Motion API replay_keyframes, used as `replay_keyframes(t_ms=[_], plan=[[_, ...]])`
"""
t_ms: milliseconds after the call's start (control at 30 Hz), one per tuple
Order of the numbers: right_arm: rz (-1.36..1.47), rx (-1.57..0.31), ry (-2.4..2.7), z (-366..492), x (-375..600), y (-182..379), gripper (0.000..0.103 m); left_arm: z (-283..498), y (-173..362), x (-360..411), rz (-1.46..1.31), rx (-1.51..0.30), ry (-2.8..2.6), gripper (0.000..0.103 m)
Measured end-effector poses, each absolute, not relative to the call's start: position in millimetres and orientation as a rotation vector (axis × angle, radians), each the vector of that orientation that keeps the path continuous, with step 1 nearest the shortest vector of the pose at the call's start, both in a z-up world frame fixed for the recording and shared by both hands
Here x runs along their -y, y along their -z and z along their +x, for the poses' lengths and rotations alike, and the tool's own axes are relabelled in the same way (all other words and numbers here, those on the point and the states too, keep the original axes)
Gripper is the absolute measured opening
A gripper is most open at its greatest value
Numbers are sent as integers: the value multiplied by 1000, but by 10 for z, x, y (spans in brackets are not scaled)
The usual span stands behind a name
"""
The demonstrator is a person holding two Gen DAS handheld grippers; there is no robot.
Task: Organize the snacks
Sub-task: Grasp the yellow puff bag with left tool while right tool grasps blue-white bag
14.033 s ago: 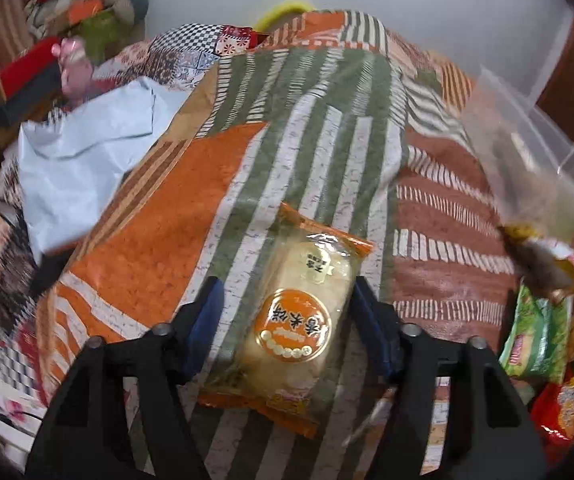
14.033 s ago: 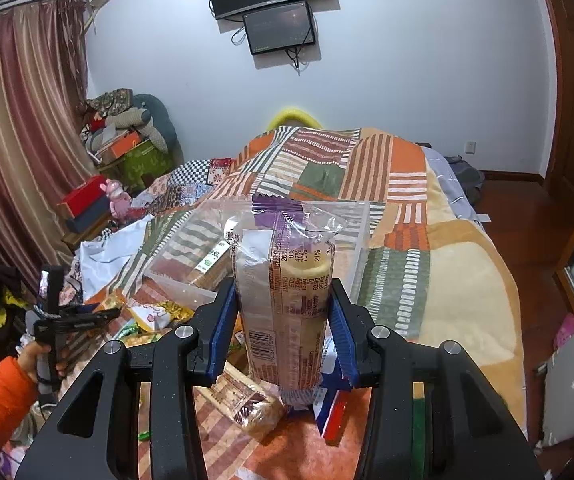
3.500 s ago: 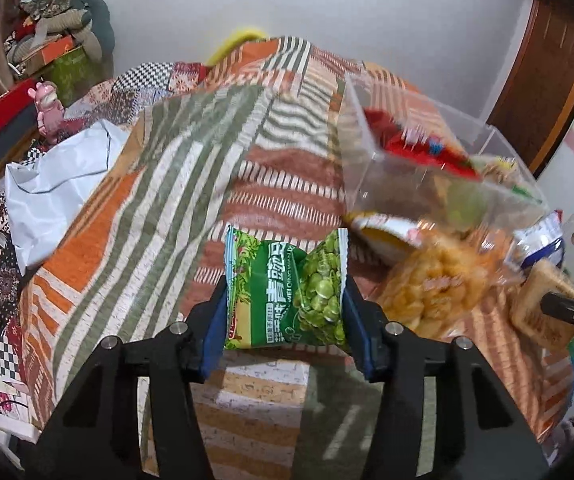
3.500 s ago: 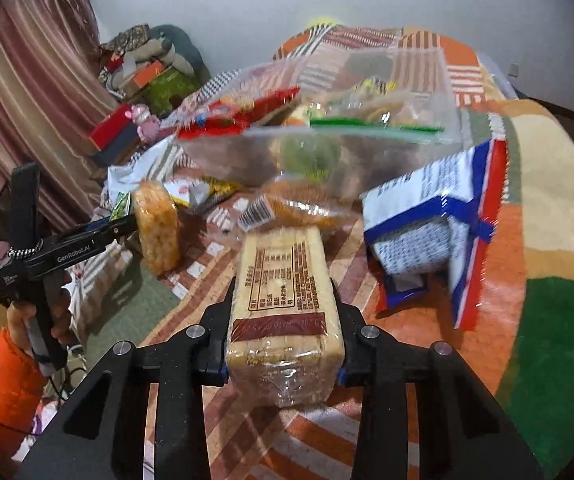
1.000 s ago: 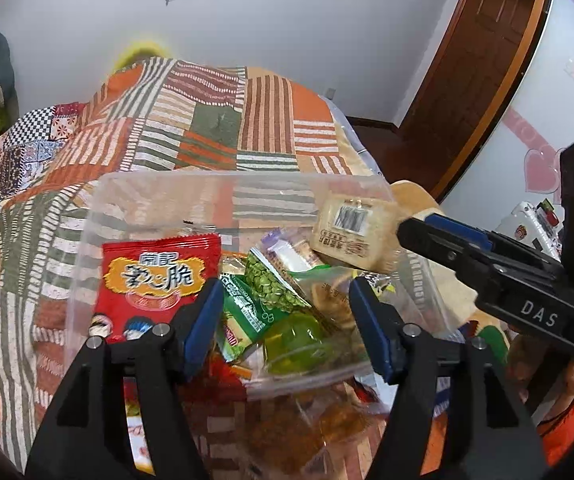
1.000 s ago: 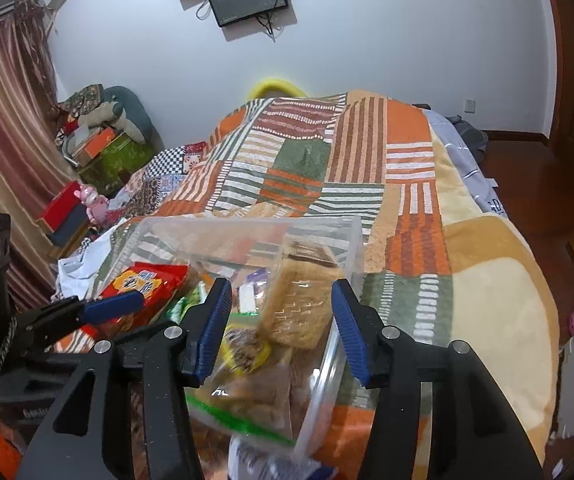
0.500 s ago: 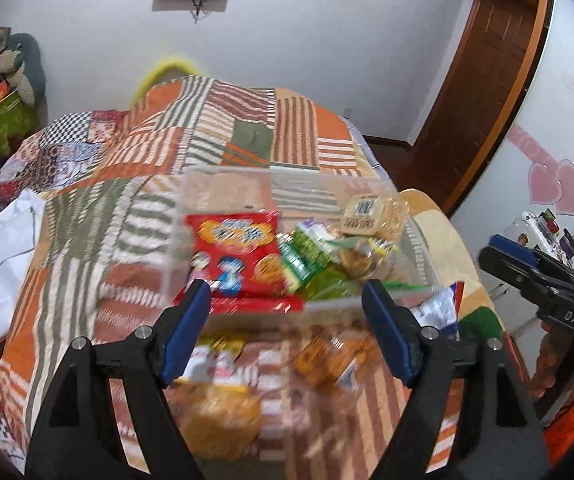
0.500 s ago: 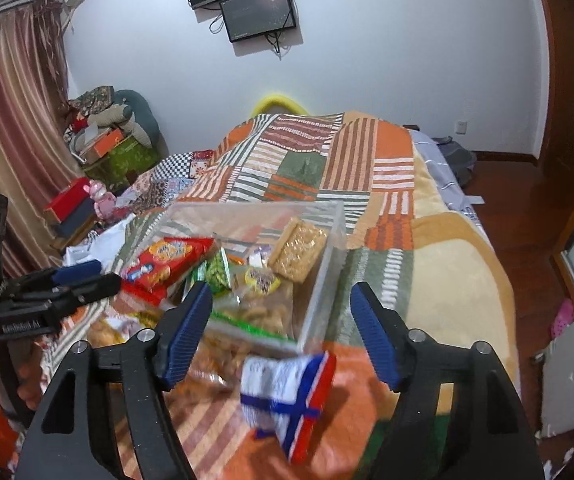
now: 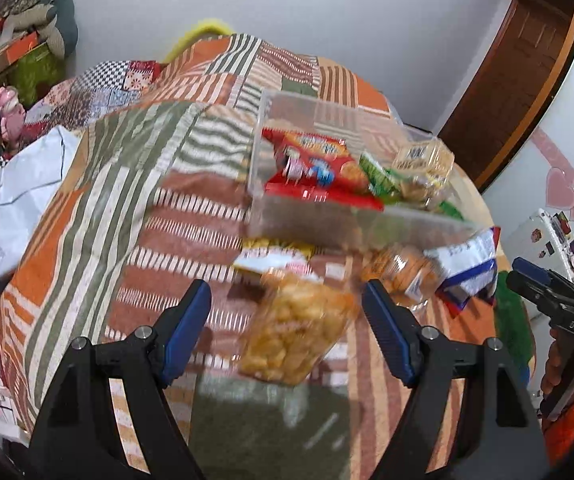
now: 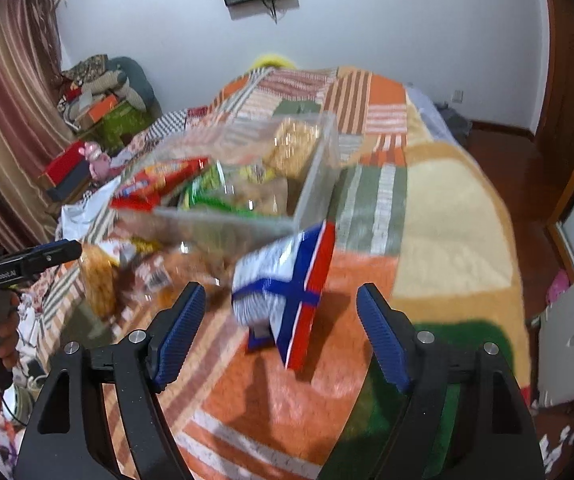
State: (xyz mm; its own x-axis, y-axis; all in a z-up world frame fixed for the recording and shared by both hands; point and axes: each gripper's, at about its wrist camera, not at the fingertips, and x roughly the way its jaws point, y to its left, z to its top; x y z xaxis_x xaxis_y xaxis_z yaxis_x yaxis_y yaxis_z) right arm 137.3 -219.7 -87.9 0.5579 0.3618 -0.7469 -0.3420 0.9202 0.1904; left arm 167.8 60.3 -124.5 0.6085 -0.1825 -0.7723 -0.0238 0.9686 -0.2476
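even, fairly bright indoor light is seen in both views. strong motion blur is spread over the centre of each frame. fisheye bending and dark vignetting are seen at the corners. soft shadows are cast on the bedspread (image 10: 287,400).

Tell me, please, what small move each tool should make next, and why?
Probably lower the left tool over the bag of golden puffed snacks and close on it. Both tools are open and empty; that bag lies on the bedspread between the left fingers, outside the clear box. The right tool could likewise take the blue-and-white packet.
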Motion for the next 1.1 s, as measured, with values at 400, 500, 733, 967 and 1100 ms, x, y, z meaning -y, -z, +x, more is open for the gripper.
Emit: replay_keyframes(t_ms=[400, 500, 733, 967, 1100], plan=[[56, -952, -422, 1421, 2095, 1137, 75, 1714, 1665, -452, -203, -986, 102, 78], [63, -965, -428, 1466, 2054, 1191, 75, 1781, 1785, -474, -229, -1008, 94, 78], [84, -967, -433, 1502, 1998, 1239, 75, 1742, 1804, -416, -197, -970, 96, 59], [73, -969, -448, 1490, 1984, 1227, 55, 1660, 1771, -400, -181, -943, 115, 48], [72, -963, -453, 1436, 2002, 1200, 52, 1615, 1748, -359, -162, -936, 103, 46]])
